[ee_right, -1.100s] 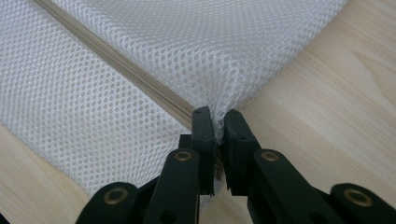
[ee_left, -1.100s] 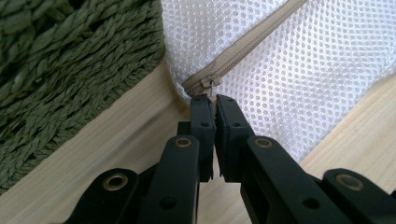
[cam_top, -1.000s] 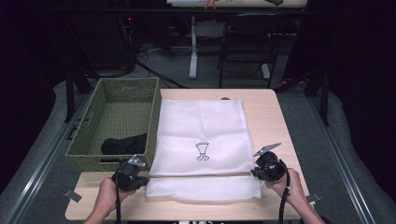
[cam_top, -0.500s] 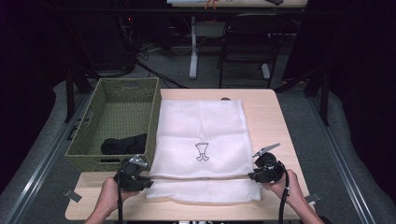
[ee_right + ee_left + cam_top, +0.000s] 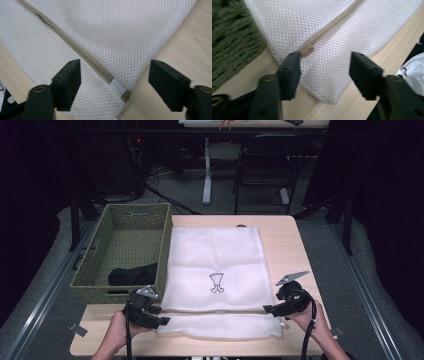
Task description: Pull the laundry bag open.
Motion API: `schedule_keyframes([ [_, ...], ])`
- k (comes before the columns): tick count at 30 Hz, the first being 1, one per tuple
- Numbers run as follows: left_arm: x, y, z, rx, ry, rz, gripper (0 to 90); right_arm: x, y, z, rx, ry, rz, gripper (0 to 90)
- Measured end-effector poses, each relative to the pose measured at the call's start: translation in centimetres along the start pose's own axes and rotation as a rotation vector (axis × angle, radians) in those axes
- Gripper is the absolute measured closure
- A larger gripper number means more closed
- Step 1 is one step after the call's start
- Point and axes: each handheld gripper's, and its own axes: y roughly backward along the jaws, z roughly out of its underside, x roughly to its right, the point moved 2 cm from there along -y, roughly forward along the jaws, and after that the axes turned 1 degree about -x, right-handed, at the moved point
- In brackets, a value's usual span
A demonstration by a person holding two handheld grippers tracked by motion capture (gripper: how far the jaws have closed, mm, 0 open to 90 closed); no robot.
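1. Here, a white mesh bag (image 5: 216, 280) lies flat on the wooden surface (image 5: 285, 235), its near end folded over along a tan zipper (image 5: 85, 56).
2. The left gripper (image 5: 161, 316) sits at the bag's near-left corner, held by the person's left hand (image 5: 119, 332); its jaws have just been opening and now stand spread, with the mesh corner and the zipper's end between them but not pinched.
3. The right gripper (image 5: 269, 309) sits at the near-right corner in the right hand (image 5: 312, 322); its jaws have also just been opening and stand wide apart, the zipper end and a small white tab (image 5: 118, 86) lying loose between them.
4. A small black outline drawing (image 5: 216, 283) marks the middle of the bag.
5. Just beside the bag's left edge stands a green woven basket (image 5: 122, 237) with a dark cloth (image 5: 133, 274) in its near end.
6. Beyond the surface's far edge, a chair (image 5: 262, 167) stands on the grey floor.
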Motion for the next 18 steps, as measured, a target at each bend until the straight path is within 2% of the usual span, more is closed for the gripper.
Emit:
schedule_keyframes([
  [3, 0.3, 0.5, 0.0, 0.021, -0.011, -0.004, 29.3, -0.5, 0.0, -0.2, 0.02, 0.018, -0.015, 16.3],
  [5, 0.5, 0.7, 0.2, 0.028, -0.009, -0.023, 24.4, -0.9, -0.1, -0.5, 0.027, 0.032, -0.031, 13.8],
  [9, 0.5, 1.1, 0.6, 0.03, -0.016, -0.058, 16.2, -1.6, -0.4, -1.0, 0.037, 0.064, -0.03, 9.6],
  [14, 0.4, 1.7, 1.0, 0.073, 0.007, -0.076, 14.2, -2.2, -1.1, -1.6, 0.035, 0.103, -0.033, 7.7],
  [18, 0.4, 1.7, 0.9, 0.079, 0.006, -0.094, 12.0, -2.7, -1.5, -2.2, 0.041, 0.127, -0.038, 6.8],
])
